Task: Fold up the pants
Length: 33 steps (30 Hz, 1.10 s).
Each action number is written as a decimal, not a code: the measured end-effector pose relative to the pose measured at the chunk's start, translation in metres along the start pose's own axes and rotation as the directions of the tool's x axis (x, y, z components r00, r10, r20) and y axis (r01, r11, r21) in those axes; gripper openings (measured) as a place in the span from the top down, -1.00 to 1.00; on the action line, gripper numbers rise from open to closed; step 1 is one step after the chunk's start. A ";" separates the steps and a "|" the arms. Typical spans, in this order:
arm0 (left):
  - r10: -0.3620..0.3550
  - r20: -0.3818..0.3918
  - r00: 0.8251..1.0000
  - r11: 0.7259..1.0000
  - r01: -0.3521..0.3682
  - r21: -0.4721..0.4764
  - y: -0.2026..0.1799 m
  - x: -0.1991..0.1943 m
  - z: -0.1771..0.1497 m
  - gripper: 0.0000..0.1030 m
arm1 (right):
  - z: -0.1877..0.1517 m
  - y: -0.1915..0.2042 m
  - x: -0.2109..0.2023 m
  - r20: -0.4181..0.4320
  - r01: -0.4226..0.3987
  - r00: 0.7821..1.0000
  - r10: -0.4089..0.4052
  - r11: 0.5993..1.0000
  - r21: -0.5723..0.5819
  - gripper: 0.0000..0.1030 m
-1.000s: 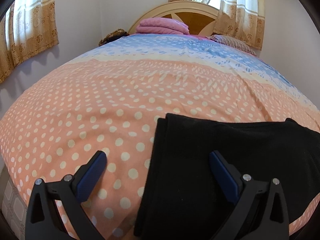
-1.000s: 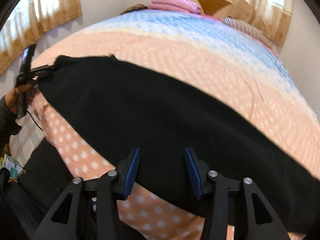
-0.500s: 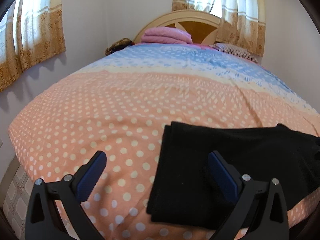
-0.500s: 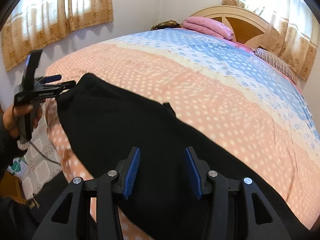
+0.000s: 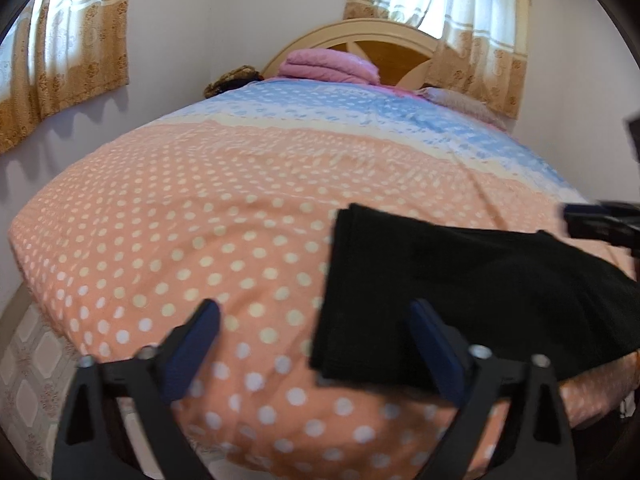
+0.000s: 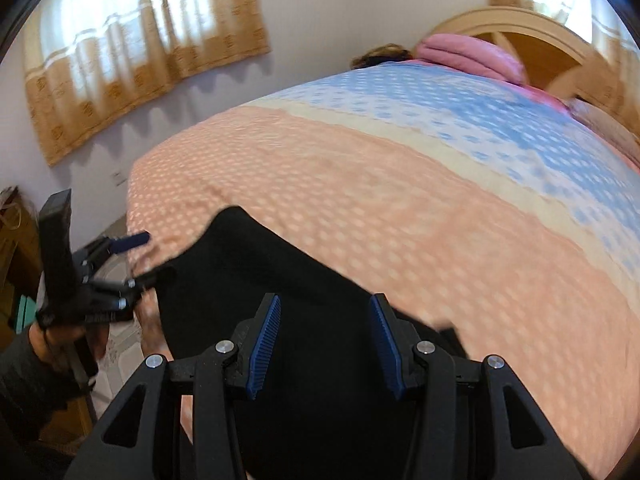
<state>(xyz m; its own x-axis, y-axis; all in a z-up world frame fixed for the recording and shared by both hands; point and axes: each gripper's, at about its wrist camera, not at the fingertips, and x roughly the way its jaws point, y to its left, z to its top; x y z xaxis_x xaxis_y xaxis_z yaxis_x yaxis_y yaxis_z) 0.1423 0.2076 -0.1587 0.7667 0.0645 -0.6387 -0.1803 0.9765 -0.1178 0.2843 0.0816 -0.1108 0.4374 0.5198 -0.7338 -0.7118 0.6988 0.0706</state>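
Both grippers stand with jaws apart and grip nothing: the left gripper (image 5: 316, 344) hovers over the near edge of the bed, its left finger above the dotted orange bedspread (image 5: 168, 248) and its right finger above the black pants (image 5: 460, 296). Those pants lie folded flat on the near right part of the bedspread. From its own view, the right gripper (image 6: 324, 344) hangs just above the dark cloth, while pink bedding (image 5: 328, 66) sits by the headboard (image 5: 384, 38).

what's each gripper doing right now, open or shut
left gripper: open, holding nothing.
right gripper: open above the black pants, gripping nothing.
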 end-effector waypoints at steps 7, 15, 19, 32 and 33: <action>-0.099 -0.042 0.994 0.995 0.099 -0.007 -0.009 0.010 -0.010 -0.05 | 0.034 0.038 0.066 -0.077 -0.088 0.994 0.081 0.991 -0.097 0.06; -0.137 -0.011 0.990 0.989 0.136 -0.063 -0.002 0.013 -0.008 0.32 | 0.041 0.069 0.113 -0.161 -0.078 0.986 0.039 0.968 -0.239 0.69; -0.136 -0.008 0.991 0.988 0.135 -0.080 0.002 0.012 -0.005 0.32 | 0.053 0.069 0.109 -0.120 -0.029 0.993 0.003 0.976 -0.214 0.94; -0.018 0.024 1.000 1.000 0.018 -0.020 -0.008 -0.001 -0.005 -0.23 | 0.038 0.032 0.086 -0.127 -0.034 0.992 0.020 0.994 -0.106 0.08; -0.013 0.039 0.999 1.000 0.014 -0.021 -0.008 -0.005 -0.004 -0.28 | 0.034 0.017 0.072 -0.118 -0.034 0.993 0.025 0.996 -0.077 0.08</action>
<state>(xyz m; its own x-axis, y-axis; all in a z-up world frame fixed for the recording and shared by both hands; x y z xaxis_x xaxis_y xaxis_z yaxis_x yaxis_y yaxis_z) 0.1374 0.1982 -0.1570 0.7925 0.0598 -0.6070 -0.1824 0.9729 -0.1424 0.3224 0.1480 -0.1392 0.3520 0.4756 -0.8062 -0.7666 0.6406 0.0432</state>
